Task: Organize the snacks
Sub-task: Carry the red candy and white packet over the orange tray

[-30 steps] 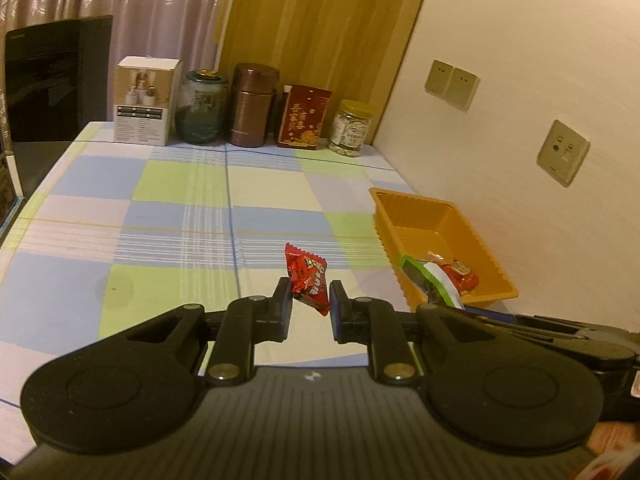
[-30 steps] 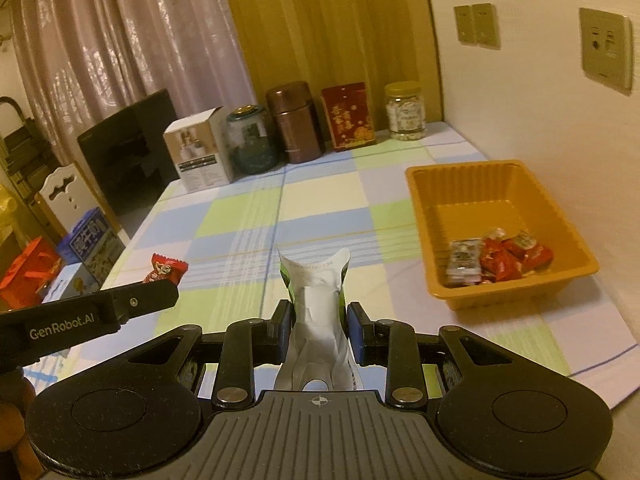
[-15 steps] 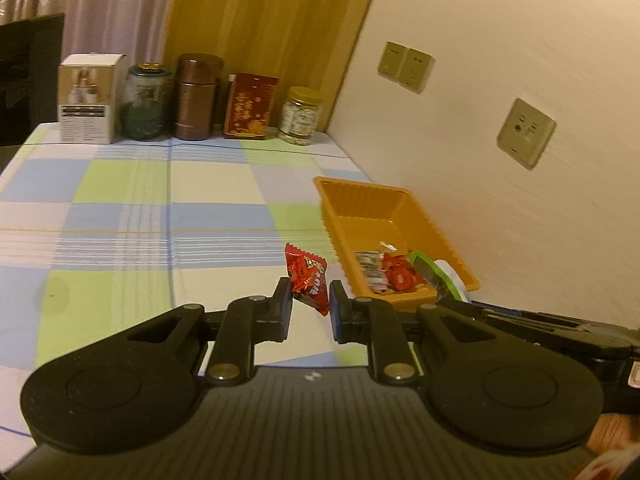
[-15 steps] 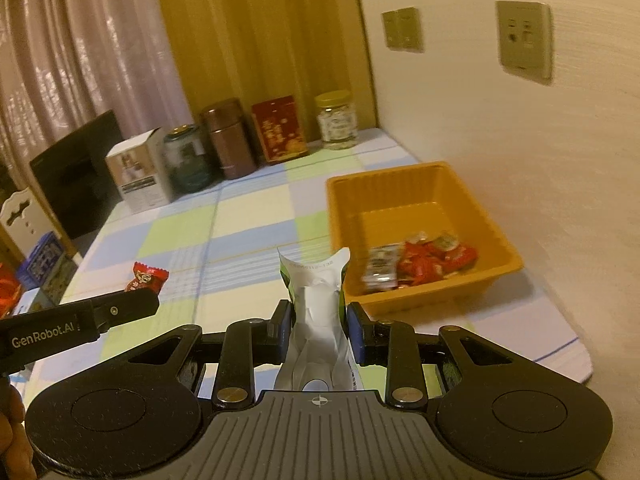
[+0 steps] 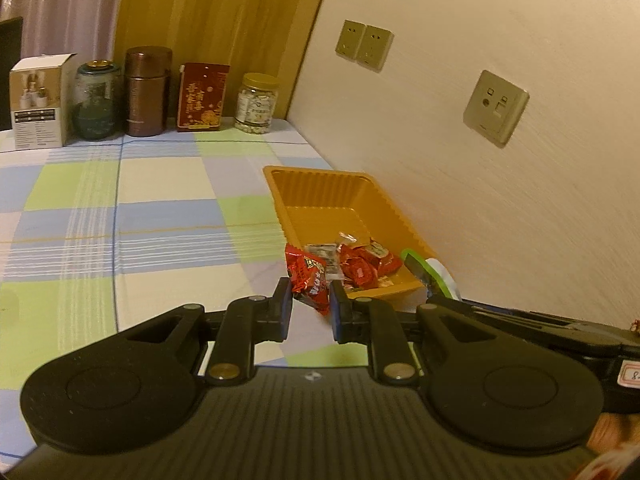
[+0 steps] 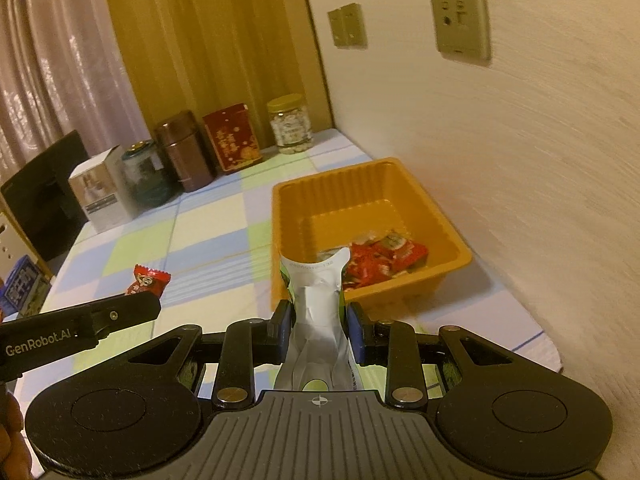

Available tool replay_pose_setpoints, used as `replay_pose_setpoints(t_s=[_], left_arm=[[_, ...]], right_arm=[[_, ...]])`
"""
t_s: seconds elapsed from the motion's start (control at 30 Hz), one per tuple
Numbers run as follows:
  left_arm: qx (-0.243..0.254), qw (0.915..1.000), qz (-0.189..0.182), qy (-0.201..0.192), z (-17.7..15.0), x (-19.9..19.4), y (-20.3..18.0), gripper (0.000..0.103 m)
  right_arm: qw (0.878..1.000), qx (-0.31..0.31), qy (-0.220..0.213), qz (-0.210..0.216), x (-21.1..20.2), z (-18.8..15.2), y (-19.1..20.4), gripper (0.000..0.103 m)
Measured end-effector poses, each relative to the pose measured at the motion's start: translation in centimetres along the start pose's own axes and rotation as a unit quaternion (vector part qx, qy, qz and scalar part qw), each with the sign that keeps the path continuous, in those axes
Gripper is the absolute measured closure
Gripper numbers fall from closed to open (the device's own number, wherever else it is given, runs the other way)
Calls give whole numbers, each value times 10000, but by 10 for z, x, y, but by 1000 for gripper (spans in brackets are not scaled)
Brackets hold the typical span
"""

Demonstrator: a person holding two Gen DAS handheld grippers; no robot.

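My left gripper (image 5: 310, 304) is shut on a small red candy packet (image 5: 309, 276), held above the table just left of the near end of the orange tray (image 5: 320, 188). In the right wrist view that same red packet (image 6: 147, 280) sticks out past the left gripper's finger at the left. My right gripper (image 6: 318, 320) is shut on a white and green snack pouch (image 6: 318, 300), held upright in front of the orange tray (image 6: 360, 196). Several red and silver wrapped snacks (image 6: 380, 258) lie in the tray's near end.
Along the table's far edge stand a white box (image 5: 38, 102), a green jar (image 5: 96, 100), a brown canister (image 5: 147, 92), a red box (image 5: 202, 98) and a clear jar (image 5: 258, 104). The wall with sockets (image 5: 496, 108) runs close along the tray's right side.
Both grippers have moved toward the orange tray and the wall, each still holding its snack. The tray now sits closer and more central in both views.
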State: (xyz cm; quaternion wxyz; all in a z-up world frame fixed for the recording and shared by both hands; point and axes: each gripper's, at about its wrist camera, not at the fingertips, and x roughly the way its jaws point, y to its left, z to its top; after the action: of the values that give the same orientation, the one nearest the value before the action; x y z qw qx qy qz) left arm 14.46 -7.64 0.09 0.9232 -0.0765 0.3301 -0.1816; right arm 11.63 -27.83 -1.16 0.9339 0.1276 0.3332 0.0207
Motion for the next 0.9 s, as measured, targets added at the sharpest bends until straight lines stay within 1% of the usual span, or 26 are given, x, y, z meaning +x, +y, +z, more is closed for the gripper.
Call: replay_pose_setpoints(t_s=[0.43, 0.9], left_arm=[[161, 9995, -215, 148, 9, 35, -25, 86], [189, 9989, -327, 288, 20, 72, -33, 86]], right_arm=[[9996, 210, -19, -208, 9, 8, -30, 73], [9991, 283, -57, -324, 25, 27, -56, 73]])
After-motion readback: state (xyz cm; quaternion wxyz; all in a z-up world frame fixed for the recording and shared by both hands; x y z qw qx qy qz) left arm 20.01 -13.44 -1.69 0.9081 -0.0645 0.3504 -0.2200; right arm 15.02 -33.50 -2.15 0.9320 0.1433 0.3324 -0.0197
